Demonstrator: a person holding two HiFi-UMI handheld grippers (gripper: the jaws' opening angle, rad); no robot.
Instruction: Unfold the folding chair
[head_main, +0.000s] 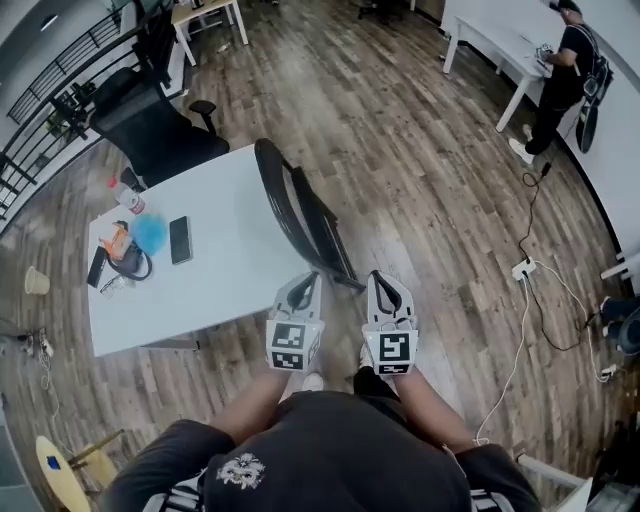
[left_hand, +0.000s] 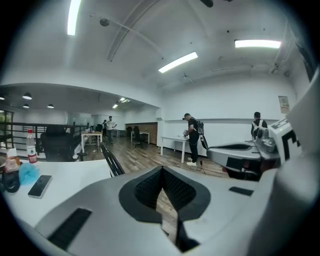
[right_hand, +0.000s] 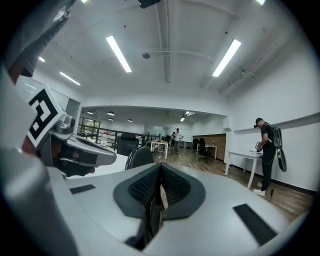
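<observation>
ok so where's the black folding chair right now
In the head view the black folding chair stands folded near centre frame, along the right edge of the white rectangular table, just ahead of the left claw and right claw.

Bright even light from ceiling strip lights, soft shadows, fisheye bending, dark corners

One folded black folding chair at centre. One white rectangular table at nine o'clock, with one flat black phone. One black office chair at ten o'clock. Two grey plastic grippers at six o'clock: left gripper, right gripper. One person in black at two o'clock.
</observation>
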